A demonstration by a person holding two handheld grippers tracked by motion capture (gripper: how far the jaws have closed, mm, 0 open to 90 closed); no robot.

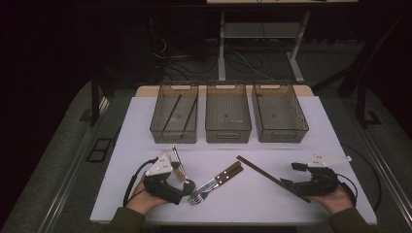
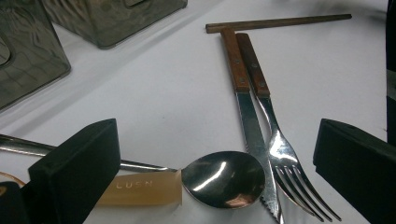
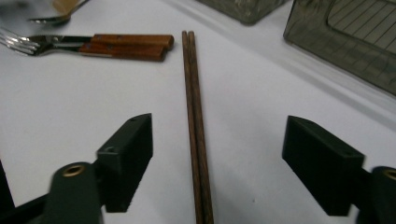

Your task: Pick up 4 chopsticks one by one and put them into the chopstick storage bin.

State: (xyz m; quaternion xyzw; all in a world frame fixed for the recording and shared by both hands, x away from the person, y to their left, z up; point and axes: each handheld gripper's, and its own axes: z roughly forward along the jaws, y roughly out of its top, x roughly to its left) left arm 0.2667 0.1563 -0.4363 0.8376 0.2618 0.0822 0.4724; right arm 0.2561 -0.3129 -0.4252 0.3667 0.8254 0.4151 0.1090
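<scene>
Faintly, "LUSN" shows on the spoon (image 2: 219,179) handle's tag (image 2: 140,187).

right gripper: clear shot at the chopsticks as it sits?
Probably yes. The right gripper has its jaws open, one on each side of the chopsticks, which lie flat as a pair on the bare table. The knife and fork lie well off to one side.
</scene>
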